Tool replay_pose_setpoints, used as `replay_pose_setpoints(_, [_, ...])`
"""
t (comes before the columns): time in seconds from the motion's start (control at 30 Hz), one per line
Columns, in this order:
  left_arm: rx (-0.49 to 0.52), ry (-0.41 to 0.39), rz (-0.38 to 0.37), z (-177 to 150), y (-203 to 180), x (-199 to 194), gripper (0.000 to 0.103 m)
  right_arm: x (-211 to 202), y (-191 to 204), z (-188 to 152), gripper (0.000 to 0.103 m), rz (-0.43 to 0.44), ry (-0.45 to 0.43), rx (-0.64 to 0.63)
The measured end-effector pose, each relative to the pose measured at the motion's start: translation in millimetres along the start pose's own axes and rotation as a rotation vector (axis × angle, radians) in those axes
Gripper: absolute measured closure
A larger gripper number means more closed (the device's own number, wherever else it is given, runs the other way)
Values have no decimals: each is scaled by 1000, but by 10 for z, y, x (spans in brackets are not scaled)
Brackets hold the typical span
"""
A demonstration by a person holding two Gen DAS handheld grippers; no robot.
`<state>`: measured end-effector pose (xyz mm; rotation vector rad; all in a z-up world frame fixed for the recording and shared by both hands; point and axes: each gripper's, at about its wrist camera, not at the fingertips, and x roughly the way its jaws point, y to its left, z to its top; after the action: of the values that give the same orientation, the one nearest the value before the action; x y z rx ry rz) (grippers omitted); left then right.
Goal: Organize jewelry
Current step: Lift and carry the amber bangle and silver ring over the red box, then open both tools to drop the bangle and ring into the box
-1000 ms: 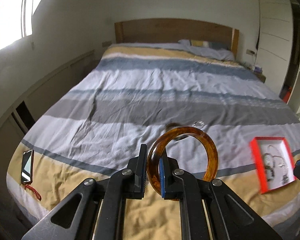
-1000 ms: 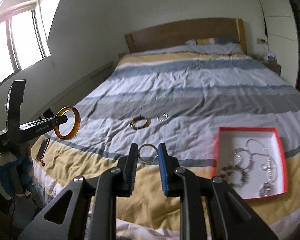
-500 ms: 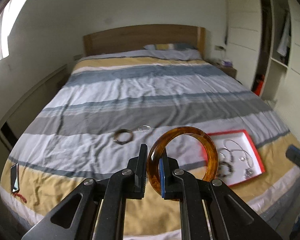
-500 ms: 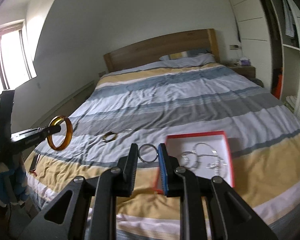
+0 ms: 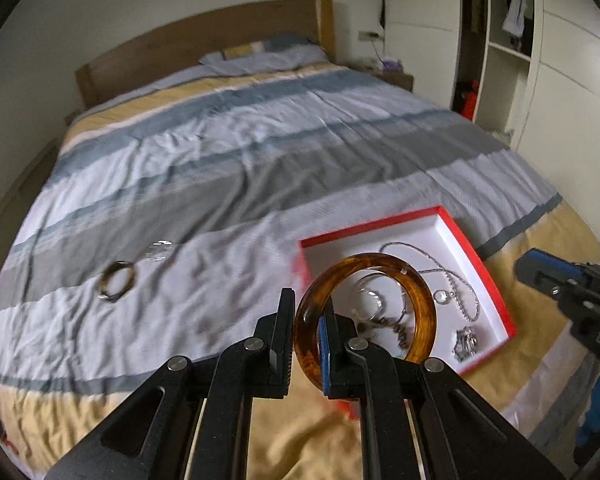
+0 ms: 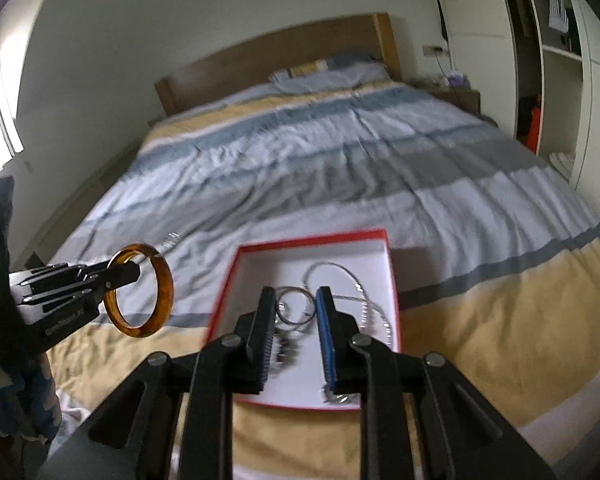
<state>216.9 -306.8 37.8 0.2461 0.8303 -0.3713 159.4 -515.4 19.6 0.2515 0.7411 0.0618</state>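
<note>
Your left gripper (image 5: 305,336): matte black frame, two straight fingers on angled linkage arms with triangular cut-outs. Silver round screw heads sit at the pivots, four visible across the front. One finger's (image 5: 281,340) inner face is black and finely ribbed; the other carries a bright blue pad.

Your right gripper (image 6: 293,328): same build, black linkage, silver pivot screws, one black ribbed finger (image 6: 260,336), one blue-faced.

Seen side-on from the opposite camera, each tool shows stacked black bars with small screws and pale lettering along the body, too blurred to read.

Below the left tool, blue and white fabric, likely your sleeve (image 6: 16,412) or glove; the cut is unclear.
</note>
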Motion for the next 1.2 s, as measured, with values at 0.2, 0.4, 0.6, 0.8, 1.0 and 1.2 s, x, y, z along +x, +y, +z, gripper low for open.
replay_pose_setpoints(0.2, [13, 56, -37, 92, -181, 692, 93, 602, -248, 48, 84, -40, 82, -8])
replay_pose_setpoints(0.4, [-9, 99, -44, 130, -219, 1231, 93, 1051, -345, 141, 84, -63, 142, -42])
replay_pose_setpoints(0.6, [-52, 127, -57, 122, -148, 1538, 93, 1401, -326, 219, 84, -77, 199, -87])
replay_pose_setpoints(0.8, [-90, 134, -61, 153, -76, 1678, 91, 1619, -349, 246, 84, -116, 230, -91])
replay_pose_setpoints(1.0, [-84, 145, -50, 184, -89, 1713, 89, 1696, -381, 229, 83, -148, 249, -84])
replay_pose_setpoints(1.2, [-85, 130, -77, 174, -85, 1643, 79, 1606, -428, 246, 75, -187, 232, -58])
